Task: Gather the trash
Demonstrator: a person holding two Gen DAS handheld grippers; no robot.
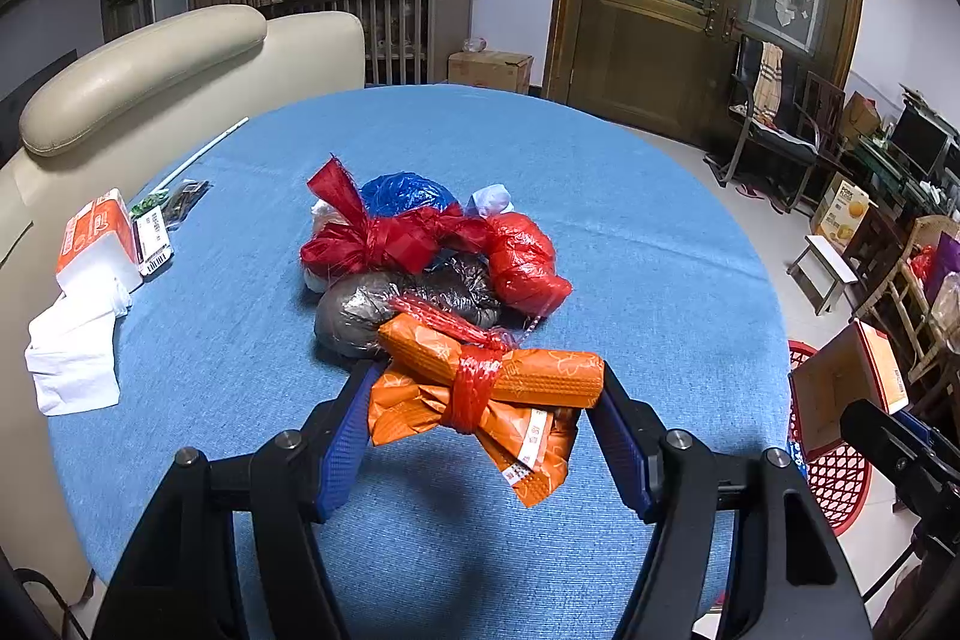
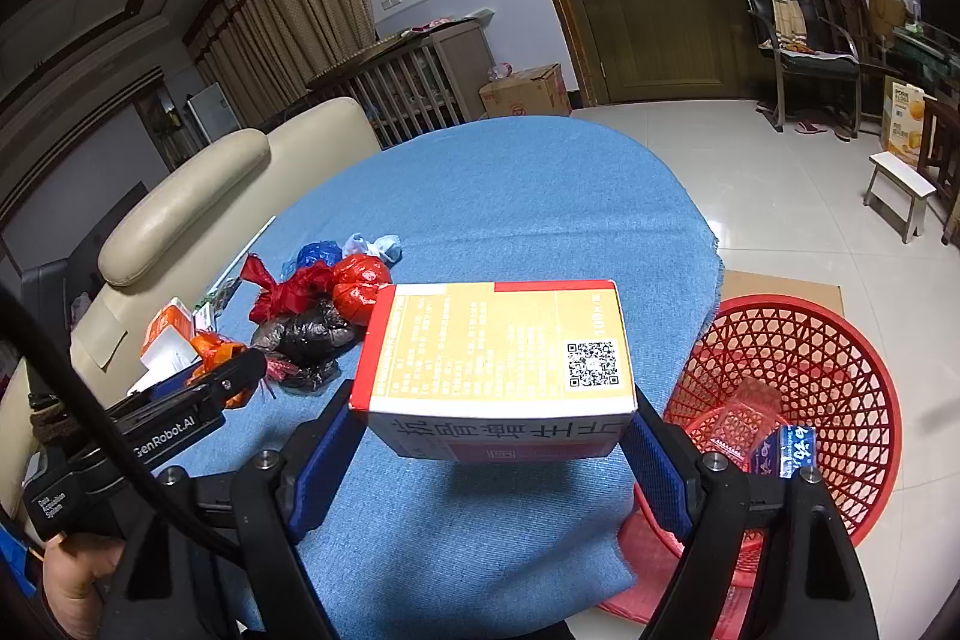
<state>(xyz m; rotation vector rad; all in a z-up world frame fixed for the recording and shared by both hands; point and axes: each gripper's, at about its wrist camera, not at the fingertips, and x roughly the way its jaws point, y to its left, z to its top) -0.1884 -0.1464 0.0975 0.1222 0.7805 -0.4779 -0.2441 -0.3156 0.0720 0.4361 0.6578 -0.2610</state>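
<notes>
The right gripper [image 2: 498, 436] clamps a yellow-and-red carton [image 2: 498, 358] above the blue table's [image 2: 510, 196] near edge, just left of the red basket [image 2: 840, 340] on the floor, likely its destination. The left gripper [image 1: 480, 400] pinches an orange wrapper bundle [image 1: 498, 376] beside knotted bags [image 1: 432, 244], farther from the basket; bare floor surrounds the basket

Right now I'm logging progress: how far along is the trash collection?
Done: a few wrappers already lie in the red basket. In hand: the left hand-held gripper clamps the orange packet; the right hand-held gripper holds the box. Left: the tied bags on the table.
</notes>
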